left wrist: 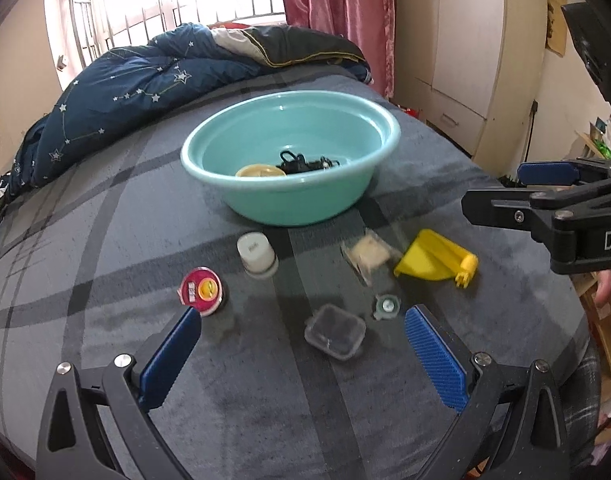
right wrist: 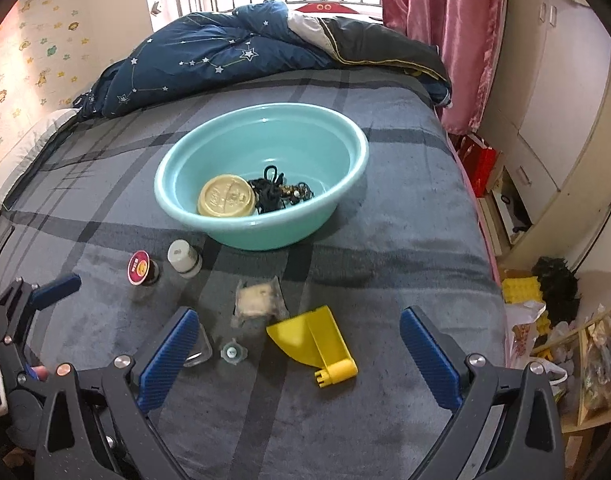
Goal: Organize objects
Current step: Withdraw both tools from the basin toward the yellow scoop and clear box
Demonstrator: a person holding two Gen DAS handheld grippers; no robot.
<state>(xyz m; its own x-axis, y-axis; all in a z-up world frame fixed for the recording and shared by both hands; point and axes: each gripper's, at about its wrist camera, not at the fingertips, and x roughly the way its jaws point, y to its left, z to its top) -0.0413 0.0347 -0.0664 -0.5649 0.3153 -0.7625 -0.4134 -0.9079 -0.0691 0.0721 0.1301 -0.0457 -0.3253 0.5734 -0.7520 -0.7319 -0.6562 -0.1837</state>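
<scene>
Left hand-held gripper nearest the lens, jaws spread wide, nothing between them, hovering over a small clear lidded box on the bed. Right hand-held gripper also wide and empty, above the yellow plastic scoop. Teal basin sits mid-bed and already holds a tan round lid and a black tangled item, so sorting looks partway done. Still loose in front of the basin: red-topped cup, white bottle, clear packet with a beige block, small grey-green cap, the box and the scoop. Step in hand, as I read it: pick the next loose item. Next move likely calls for lowering one gripper square over its item, closing, then carrying to the basin; the scoop is flat, so the grasp probably needs the ribbed handle end. Surface is a grey plaid blanket, soft, things may tip. Room: star-print duvet bunched at far end, barred window, pink curtain, cream wardrobe, clutter on the floor at right.
</scene>
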